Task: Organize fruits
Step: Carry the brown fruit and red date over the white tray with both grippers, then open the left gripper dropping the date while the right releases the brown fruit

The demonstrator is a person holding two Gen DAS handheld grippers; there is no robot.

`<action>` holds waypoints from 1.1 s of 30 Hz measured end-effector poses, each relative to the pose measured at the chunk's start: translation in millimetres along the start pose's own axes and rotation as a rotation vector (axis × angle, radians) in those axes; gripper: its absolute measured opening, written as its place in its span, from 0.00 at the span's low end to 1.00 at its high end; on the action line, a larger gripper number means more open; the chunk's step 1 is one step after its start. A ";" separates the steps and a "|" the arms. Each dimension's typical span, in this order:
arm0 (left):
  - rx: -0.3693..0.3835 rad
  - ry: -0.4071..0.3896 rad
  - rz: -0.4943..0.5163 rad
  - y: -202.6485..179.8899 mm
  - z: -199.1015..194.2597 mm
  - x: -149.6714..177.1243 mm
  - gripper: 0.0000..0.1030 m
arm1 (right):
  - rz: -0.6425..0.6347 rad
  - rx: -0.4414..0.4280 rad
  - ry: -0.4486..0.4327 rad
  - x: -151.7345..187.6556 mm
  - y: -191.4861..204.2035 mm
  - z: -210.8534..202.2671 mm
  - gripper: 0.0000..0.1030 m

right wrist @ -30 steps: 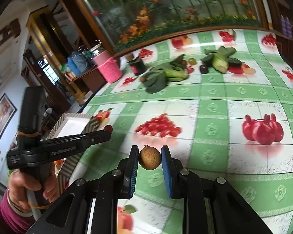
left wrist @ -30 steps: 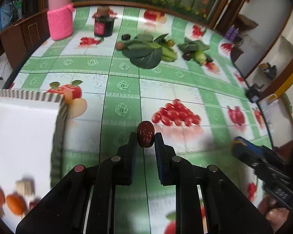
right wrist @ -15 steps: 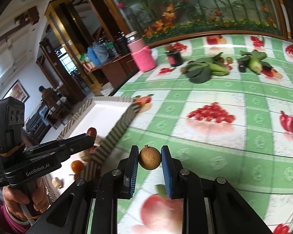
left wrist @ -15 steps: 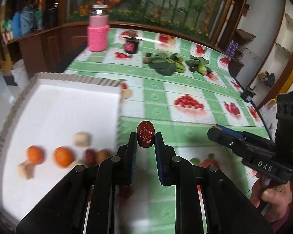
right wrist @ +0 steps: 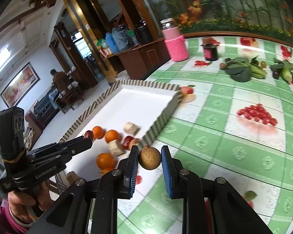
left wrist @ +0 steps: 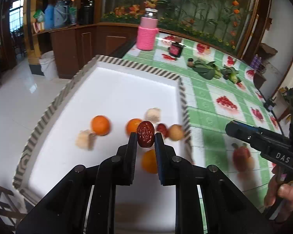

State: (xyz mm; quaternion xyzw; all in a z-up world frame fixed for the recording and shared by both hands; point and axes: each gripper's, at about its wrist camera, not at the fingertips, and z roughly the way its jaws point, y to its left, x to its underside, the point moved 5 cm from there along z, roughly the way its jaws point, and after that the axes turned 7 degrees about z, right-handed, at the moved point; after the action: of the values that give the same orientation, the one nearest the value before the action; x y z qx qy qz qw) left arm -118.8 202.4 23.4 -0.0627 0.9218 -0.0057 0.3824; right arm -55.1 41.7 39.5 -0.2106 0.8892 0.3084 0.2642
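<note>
At the table's far end we see a bottle in a pink knitted sleeve (left wrist: pixel 147 32) and, near it, a small dark jar (left wrist: pixel 175 49). A heap of leafy greens (right wrist: pixel 242 69) lies on the green-checked tablecloth (right wrist: pixel 234 140), well apart from them. Beyond the table edge we see a wooden cabinet (left wrist: pixel 84 44) carrying a blue container (left wrist: pixel 48 18).

one white tray (left wrist: pixel 138 68) with a striped rim. three oranges (left wrist: pixel 100 125), two red dates (left wrist: pixel 145 134), two brown longans (right wrist: pixel 149 158), two pale beige lumps (left wrist: pixel 153 114). one pink-sleeved bottle (left wrist: pixel 147 33) and one dark jar (left wrist: pixel 175 48). two piles of green vegetables (right wrist: pixel 242 69). two grippers (left wrist: pixel 145 136).
</note>
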 end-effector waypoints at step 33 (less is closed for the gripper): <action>-0.140 -0.005 -0.002 39.3 16.9 15.7 0.17 | -0.154 0.001 0.130 -7.1 59.6 83.9 0.22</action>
State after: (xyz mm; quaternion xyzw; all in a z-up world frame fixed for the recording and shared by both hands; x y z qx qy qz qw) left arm -122.3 240.1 -2.0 -0.0901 0.9190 0.0585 0.3795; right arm -53.1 141.6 13.6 -0.2978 0.8858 0.2724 0.2289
